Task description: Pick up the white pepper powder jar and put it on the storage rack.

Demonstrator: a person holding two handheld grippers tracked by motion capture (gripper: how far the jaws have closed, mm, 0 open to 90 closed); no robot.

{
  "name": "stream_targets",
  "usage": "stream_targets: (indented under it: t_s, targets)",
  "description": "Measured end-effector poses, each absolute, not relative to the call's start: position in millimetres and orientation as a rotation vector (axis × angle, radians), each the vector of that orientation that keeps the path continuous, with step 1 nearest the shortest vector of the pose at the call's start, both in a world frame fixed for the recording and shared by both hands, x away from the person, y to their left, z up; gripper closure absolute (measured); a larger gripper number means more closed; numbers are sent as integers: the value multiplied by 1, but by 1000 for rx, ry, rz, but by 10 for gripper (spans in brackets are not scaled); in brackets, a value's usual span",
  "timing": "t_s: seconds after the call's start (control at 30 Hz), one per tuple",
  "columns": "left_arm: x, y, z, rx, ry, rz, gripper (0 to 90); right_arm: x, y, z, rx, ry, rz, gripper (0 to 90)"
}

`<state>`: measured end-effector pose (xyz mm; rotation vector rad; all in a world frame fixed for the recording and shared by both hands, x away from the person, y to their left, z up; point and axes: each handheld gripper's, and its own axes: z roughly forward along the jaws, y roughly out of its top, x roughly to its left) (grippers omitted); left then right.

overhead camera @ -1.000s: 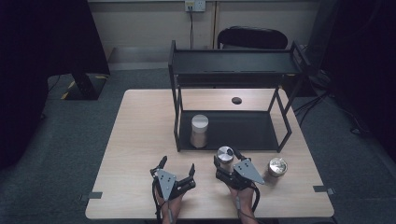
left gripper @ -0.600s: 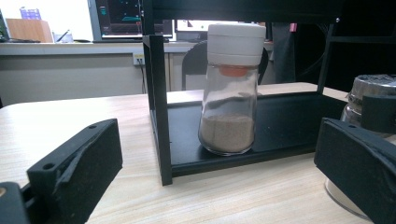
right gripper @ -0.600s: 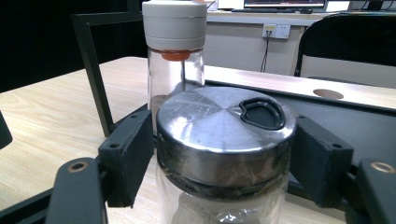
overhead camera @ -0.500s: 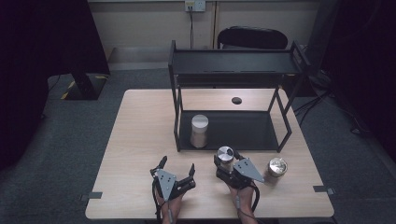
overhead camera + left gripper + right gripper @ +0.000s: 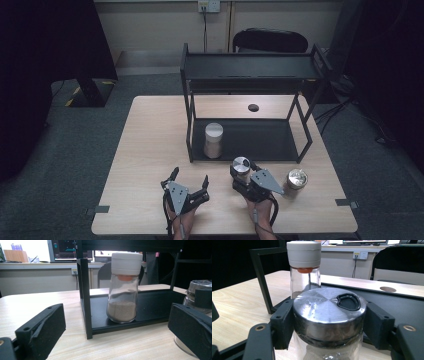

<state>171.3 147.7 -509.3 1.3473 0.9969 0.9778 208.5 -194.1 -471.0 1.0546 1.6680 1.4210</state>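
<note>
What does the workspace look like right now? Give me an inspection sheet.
Surface: wooden table, a black rack on it.
Job's things: metal-lidded jar between the right jaws; second metal-lidded jar to its right.
Clutter: white-capped shaker on the rack's lower shelf; a dark disc behind.
Grippers: left gripper open, holding nothing; right gripper shut on the jar.
Cables: one to the wall socket.
Surroundings: chair, grey carpet.

The table [image 5: 150, 150] is pale wood with a fine grain; the rack [image 5: 250, 75] on it is black all over. One jar [image 5: 329, 315] is clear glass with a shiny silver lid — a black tab on top. Another jar [image 5: 124, 287] is clear too, capped in white over an orange collar — tan powder inside. Both grippers' jaws are black.
</note>
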Motion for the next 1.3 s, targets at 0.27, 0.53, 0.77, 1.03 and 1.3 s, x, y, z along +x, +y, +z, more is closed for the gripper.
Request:
stream_targets:
  t_s: [0.27,0.53,0.77,1.03,1.3]
  targets:
    - [171,148,-509,1347,998,977,9,208,-194,-470,1059,1664,1420,338]
    - [171,148,-509,1345,997,976,9,207,-194,-469,1054,1662,1415,346]
    - [171,148,-509,1346,998,976,9,206,-194,-469,1057,1651,1414,347]
    - [171,148,-509,1345,998,976,9,207,-196,-469,1057,1654,1421,348]
    - [171,148,-509,1345,999,975,9,206,-196,-467,1056,1655,1416,348]
